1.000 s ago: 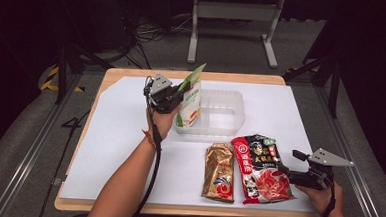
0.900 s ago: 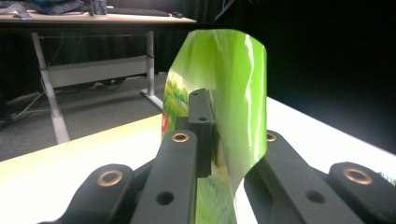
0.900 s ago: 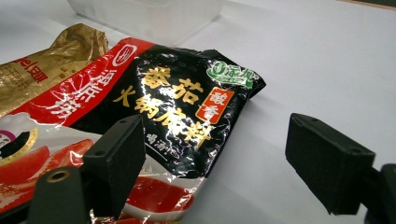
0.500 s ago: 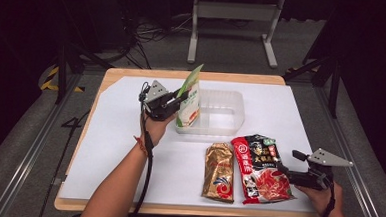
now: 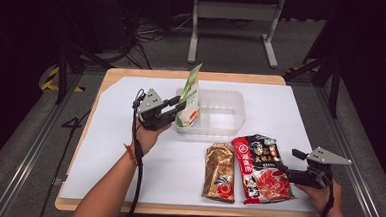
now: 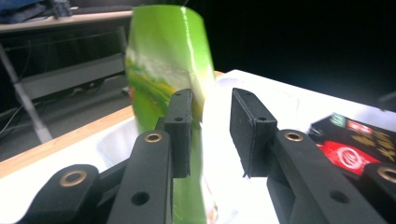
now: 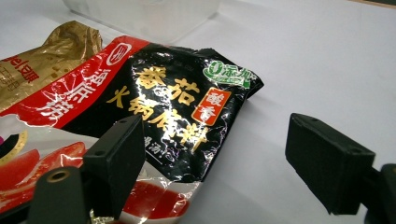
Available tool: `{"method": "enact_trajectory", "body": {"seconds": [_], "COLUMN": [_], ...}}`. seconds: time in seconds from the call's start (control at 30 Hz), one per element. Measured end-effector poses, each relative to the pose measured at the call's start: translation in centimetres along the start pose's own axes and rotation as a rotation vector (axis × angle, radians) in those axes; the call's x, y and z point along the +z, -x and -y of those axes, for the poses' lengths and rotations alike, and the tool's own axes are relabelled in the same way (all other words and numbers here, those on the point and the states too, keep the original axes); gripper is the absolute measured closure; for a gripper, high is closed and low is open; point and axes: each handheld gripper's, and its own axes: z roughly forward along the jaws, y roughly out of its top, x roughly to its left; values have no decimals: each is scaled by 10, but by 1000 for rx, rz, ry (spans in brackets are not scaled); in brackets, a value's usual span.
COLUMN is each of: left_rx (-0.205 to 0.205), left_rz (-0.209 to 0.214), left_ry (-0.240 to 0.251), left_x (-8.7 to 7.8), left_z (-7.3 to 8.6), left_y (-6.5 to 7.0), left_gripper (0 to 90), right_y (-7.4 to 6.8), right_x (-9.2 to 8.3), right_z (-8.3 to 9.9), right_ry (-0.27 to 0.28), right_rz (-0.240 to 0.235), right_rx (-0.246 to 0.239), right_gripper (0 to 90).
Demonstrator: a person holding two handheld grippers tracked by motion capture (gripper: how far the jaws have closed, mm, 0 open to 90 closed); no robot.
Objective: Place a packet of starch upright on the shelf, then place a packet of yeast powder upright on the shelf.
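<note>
A green and white pouch (image 5: 190, 96) stands upright at the left end of a clear plastic tray (image 5: 241, 111). My left gripper (image 5: 181, 107) reaches it from the left. Its jaws have just been opening, and in the left gripper view (image 6: 210, 133) they are parted. The pouch (image 6: 159, 56) rises just past the left pad, with its lower edge in the gap and not pressed. My right gripper (image 5: 289, 163) rests open at the table's front right. Its jaws (image 7: 224, 156) stand wide at the edge of a red and black packet (image 7: 177, 107) that lies flat.
A gold packet (image 5: 219, 171) lies flat beside the red and black packet (image 5: 260, 167), in front of the tray. White paper (image 5: 113, 149) covers the wooden table. A metal stand (image 5: 233, 13) and cables sit on the floor beyond the far edge.
The left gripper's jaws have parted off the green pouch and the hand has drawn back a little toward the person. The pouch stays standing in the tray. The right hand is still.
</note>
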Motion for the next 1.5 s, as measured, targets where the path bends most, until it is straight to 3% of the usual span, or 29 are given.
{"method": "enact_trajectory", "body": {"seconds": [0.27, 0.47, 0.5, 0.57, 0.63, 0.67, 0.83, 1.07, 1.17, 1.27, 1.43, 1.5], "left_rx": [59, 62, 62, 91, 87, 86, 69, 33, 38, 39, 11, -2], "left_rz": [23, 130, 130, 168, 183, 202, 263, 344, 351, 371, 388, 417], "left_ry": [-42, -109, -109, -167, -179, -212, -282, -353, -394, -405, -424, -463], "left_x": [-24, -31, -31, -28, -27, -21, -7, 20, 32, 44, 60, 73], "left_z": [5, 18, 18, 27, 29, 34, 43, 52, 54, 54, 55, 58], "left_y": [11, 24, 24, 31, 32, 35, 39, 49, 56, 60, 63, 66], "left_gripper": [525, 436, 417, 389, 366, 340, 283, 239, 210, 201, 188, 175], "right_y": [0, -1, -1, -2, -2, -1, -1, -1, -1, -1, -1, -2], "right_x": [2, 4, 4, 5, 5, 5, 3, -4, -8, -11, -14, -14], "right_z": [-2, -4, -4, -4, -4, -4, -4, 1, 2, 4, 6, 7], "right_ry": [4, 4, 4, 0, 0, 2, 3, 7, 19, 16, 14, 12], "right_rz": [-4, -7, -7, -11, -10, -11, -8, 0, 3, 6, 12, 14], "right_rx": [-7, -12, -12, -13, -13, -8, -16, -13, -8, -9, -4, -1], "right_gripper": [207, 207, 207, 206, 206, 206, 206, 206, 205, 206, 206, 205]}}
